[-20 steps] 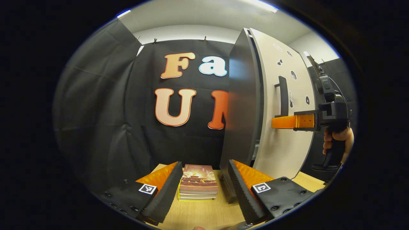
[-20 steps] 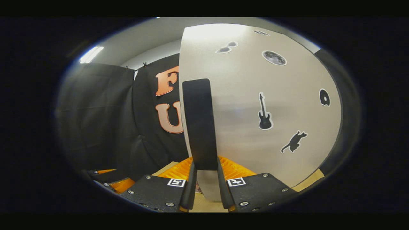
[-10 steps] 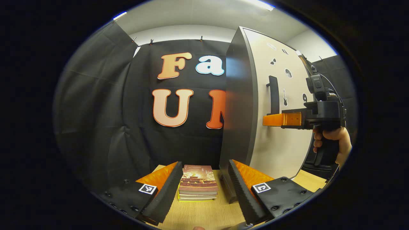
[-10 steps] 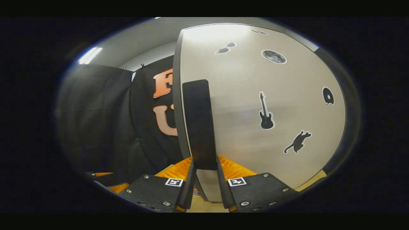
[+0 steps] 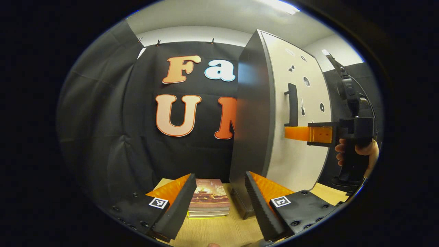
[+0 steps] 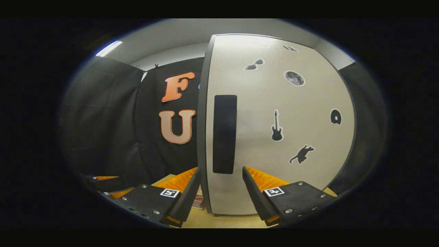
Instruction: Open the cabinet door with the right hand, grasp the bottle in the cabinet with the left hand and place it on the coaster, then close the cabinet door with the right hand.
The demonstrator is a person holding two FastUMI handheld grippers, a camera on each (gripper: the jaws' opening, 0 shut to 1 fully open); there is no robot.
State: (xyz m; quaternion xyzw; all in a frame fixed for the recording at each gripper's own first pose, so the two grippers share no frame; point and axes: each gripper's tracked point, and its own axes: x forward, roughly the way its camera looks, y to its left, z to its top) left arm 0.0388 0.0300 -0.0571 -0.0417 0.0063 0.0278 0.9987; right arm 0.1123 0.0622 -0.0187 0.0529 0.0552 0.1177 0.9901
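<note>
A tall cabinet (image 5: 252,130) stands on a wooden table (image 5: 219,230), its pale cabinet door (image 6: 274,137) closed and dotted with small black stickers. In the right gripper view, the right claw (image 6: 221,187) is spread wide, its fingers apart on either side of the black door handle (image 6: 224,133) without touching it. In the left gripper view, the left claw (image 5: 219,202) hangs open over a stack of books (image 5: 209,198) beside the cabinet; a hand (image 5: 356,152) holds the right claw near the handle
</note>
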